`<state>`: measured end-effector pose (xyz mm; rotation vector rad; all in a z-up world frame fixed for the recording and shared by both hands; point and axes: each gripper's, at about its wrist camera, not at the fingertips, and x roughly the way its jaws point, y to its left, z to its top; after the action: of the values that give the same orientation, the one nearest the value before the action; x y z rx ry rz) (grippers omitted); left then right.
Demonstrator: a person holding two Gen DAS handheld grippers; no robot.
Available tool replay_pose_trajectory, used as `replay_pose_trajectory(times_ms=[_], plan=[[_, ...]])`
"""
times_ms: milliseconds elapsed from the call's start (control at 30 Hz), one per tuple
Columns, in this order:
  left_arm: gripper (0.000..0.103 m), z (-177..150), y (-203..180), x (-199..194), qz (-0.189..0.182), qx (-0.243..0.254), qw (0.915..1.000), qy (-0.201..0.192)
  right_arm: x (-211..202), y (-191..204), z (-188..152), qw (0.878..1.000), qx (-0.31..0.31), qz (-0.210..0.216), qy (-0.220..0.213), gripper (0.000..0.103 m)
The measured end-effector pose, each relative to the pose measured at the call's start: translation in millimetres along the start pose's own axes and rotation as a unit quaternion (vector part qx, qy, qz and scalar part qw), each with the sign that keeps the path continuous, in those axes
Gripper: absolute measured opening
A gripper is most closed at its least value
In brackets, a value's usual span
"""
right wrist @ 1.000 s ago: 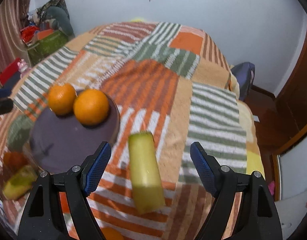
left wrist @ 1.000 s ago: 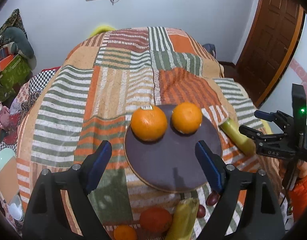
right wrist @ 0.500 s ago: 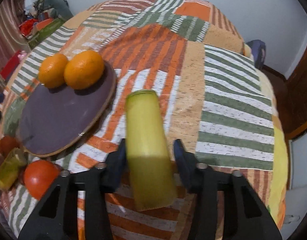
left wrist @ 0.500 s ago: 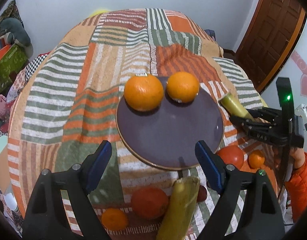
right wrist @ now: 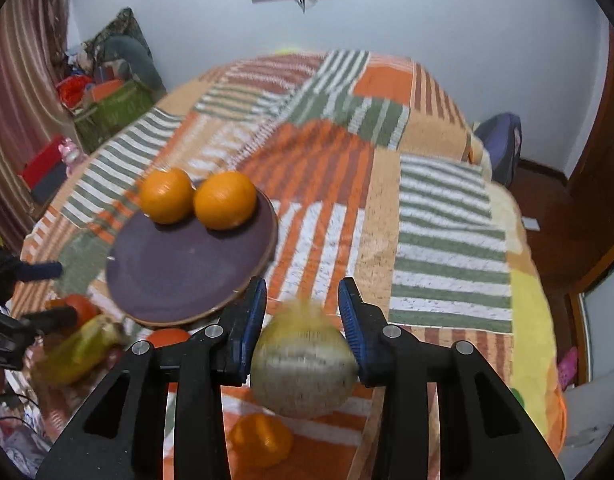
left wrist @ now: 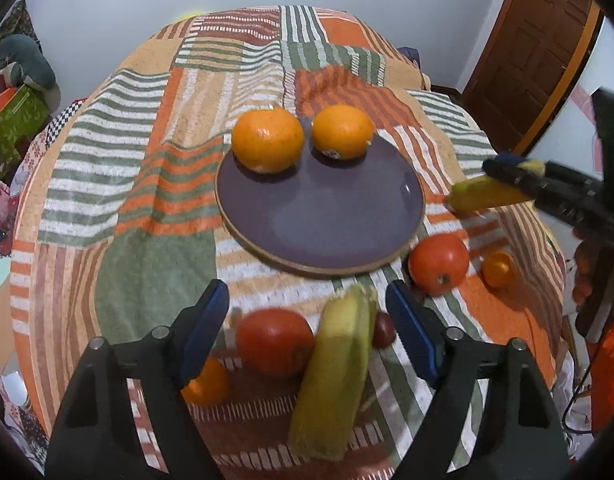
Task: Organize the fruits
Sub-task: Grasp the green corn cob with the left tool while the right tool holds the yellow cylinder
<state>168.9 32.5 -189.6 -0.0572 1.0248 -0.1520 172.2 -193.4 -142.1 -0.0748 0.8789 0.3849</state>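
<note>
A dark purple plate [left wrist: 319, 216] lies on the striped blanket with two oranges [left wrist: 267, 140] [left wrist: 342, 132] at its far rim. My right gripper [right wrist: 301, 292] is shut on a yellow-green corn cob [right wrist: 303, 364], its jaws still closing, and holds it above the blanket right of the plate [right wrist: 187, 272]. My left gripper [left wrist: 307, 320] hangs open over the near fruit, its jaws closing. Between them lie a second corn cob [left wrist: 335, 376] and a red tomato [left wrist: 275, 342], which the pads do not touch.
Near the plate's front edge lie another tomato [left wrist: 438, 264], two small oranges [left wrist: 498, 269] [left wrist: 205, 380] and a dark grape [left wrist: 383, 330]. A brown door [left wrist: 535, 52] stands at the right. Boxes and bags [right wrist: 107, 100] are piled left of the bed.
My right gripper has shut on the corn cob and raised it off the blanket. My left gripper has drawn back and lower, from over the plate to over the near cob and tomato.
</note>
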Motion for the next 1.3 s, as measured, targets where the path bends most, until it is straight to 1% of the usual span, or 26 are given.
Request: replay_pose_trajectory(times_ms=[100, 167, 300, 433, 600, 633, 700, 733, 767, 833, 933, 1000, 1067, 1133, 1200, 1233, 1267, 1300], plan=[[0.076, -10.5, -2.3, -1.6, -0.005, -0.002, 1.0, 0.007, -6.1, 5.7, -2.3, 1.0, -0.017, -0.006, -0.003, 0.034], [0.074, -18.9, -4.0, -3.8, -0.009, -0.002, 0.9999, 0.013, -3.2, 5.0, -5.9, 1.0, -0.018, -0.009, 0.004, 0.034], [0.068, -32.5, -5.7, -5.3, -0.014, -0.001, 0.9996, 0.024, -4.8, -5.4, -17.1, 1.0, 0.006, 0.0, 0.012, 0.034], [0.062, -42.2, -6.9, -1.3, -0.008, 0.006, 0.9993, 0.037, -15.4, -16.1, -31.8, 1.0, 0.017, -0.014, 0.017, 0.034], [0.062, -48.6, -7.6, 1.4, -0.002, 0.005, 0.9992, 0.039, -19.2, -33.4, -56.5, 0.998, 0.047, 0.0, 0.041, 0.034], [0.062, -48.7, -8.0, 1.6, 0.0, 0.005, 0.9992, 0.039, -18.4, -33.4, -60.4, 0.998, 0.047, 0.002, 0.046, 0.033], [0.062, -48.4, -8.6, 2.5, 0.003, 0.004, 0.9993, 0.038, -17.2, -30.8, -69.0, 0.998, 0.039, -0.009, 0.056, 0.021], [0.062, -48.3, -8.9, 2.9, 0.004, 0.004, 0.9993, 0.038, -16.5, -30.2, -71.8, 0.997, 0.037, -0.014, 0.061, 0.019], [0.062, -48.3, -9.4, 3.8, 0.006, 0.004, 0.9992, 0.038, -18.6, -31.7, -74.4, 0.997, 0.041, -0.014, 0.056, 0.019], [0.062, -48.7, -10.3, 4.9, 0.01, 0.007, 0.9992, 0.039, -20.5, -36.6, -76.2, 0.997, 0.055, -0.005, 0.057, 0.019], [0.062, -49.6, -13.0, 7.5, 0.02, 0.021, 0.9989, 0.037, -20.4, -37.5, -77.0, 0.997, 0.052, -0.002, 0.058, 0.02], [0.062, -50.0, -14.9, 9.9, 0.026, 0.028, 0.9986, 0.037, -18.0, -35.6, -76.8, 0.997, 0.044, -0.003, 0.062, 0.024], [0.062, -49.9, -16.8, 11.2, 0.033, 0.034, 0.9982, 0.037, -12.8, -33.9, -77.1, 0.997, 0.038, -0.012, 0.067, 0.032], [0.06, -49.7, -18.2, 11.1, 0.037, 0.036, 0.9979, 0.039, -6.3, -32.8, -78.7, 0.996, 0.034, -0.023, 0.076, 0.034], [0.054, -51.5, -18.9, 9.8, 0.044, 0.04, 0.9974, 0.04, 1.8, -34.2, -81.2, 0.995, 0.037, -0.023, 0.087, 0.034], [0.05, -52.8, -18.3, 8.8, 0.04, 0.041, 0.9975, 0.041, 5.7, -35.0, -82.6, 0.995, 0.04, -0.022, 0.092, 0.035], [0.044, -54.3, -17.0, 8.2, 0.025, 0.038, 0.9979, 0.045, 7.9, -35.2, -83.8, 0.994, 0.041, -0.021, 0.094, 0.037], [0.04, -55.4, -16.1, 8.5, 0.017, 0.035, 0.9979, 0.052, 9.0, -35.0, -85.0, 0.995, 0.042, -0.021, 0.094, 0.037]])
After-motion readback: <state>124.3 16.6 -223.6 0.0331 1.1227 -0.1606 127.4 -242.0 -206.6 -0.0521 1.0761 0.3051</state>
